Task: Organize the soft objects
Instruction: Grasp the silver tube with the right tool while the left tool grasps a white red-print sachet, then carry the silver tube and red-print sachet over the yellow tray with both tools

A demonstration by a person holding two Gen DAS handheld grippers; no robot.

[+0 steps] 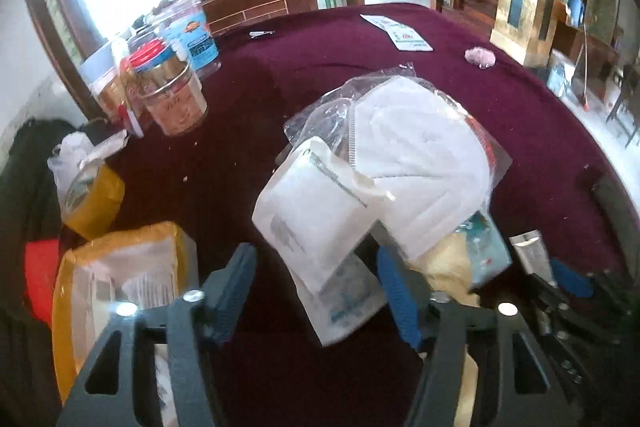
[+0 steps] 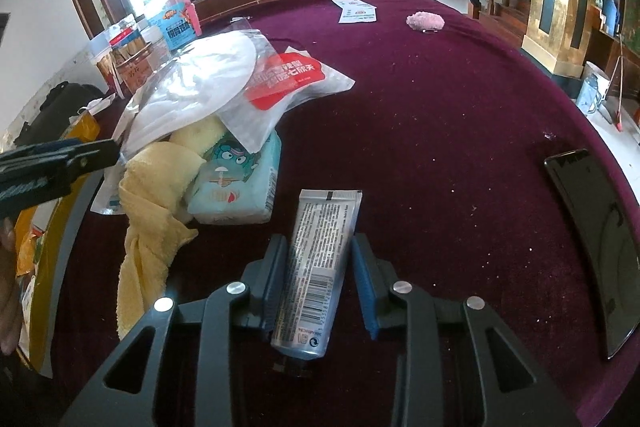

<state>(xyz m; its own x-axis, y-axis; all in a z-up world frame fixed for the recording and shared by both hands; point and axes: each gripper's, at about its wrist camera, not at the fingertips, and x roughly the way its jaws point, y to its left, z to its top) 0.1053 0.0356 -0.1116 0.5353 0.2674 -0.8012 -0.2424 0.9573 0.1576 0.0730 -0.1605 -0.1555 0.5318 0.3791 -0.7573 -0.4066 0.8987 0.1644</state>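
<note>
A pile of soft things lies on the maroon tablecloth [image 2: 440,107]: a bagged white mask [image 1: 420,155], a small white packet [image 1: 316,211], a yellow cloth [image 2: 156,187] and a teal tissue pack [image 2: 236,183]. My left gripper [image 1: 316,291] is open, its fingers on either side of the white packet's lower edge, not closed on it. My right gripper [image 2: 320,267] has its blue pads on either side of a grey tube [image 2: 316,263]; the left pad touches the tube and a small gap shows on the right. A pink fluffy item [image 2: 425,21] lies far back.
Jars and snack containers [image 1: 172,95] stand at the table's left. Yellow-wrapped parcels [image 1: 120,279] sit at the near left. A black phone [image 2: 600,239] lies at the right edge. Paper leaflets [image 2: 358,11] lie at the far side. The left gripper shows in the right view [image 2: 52,167].
</note>
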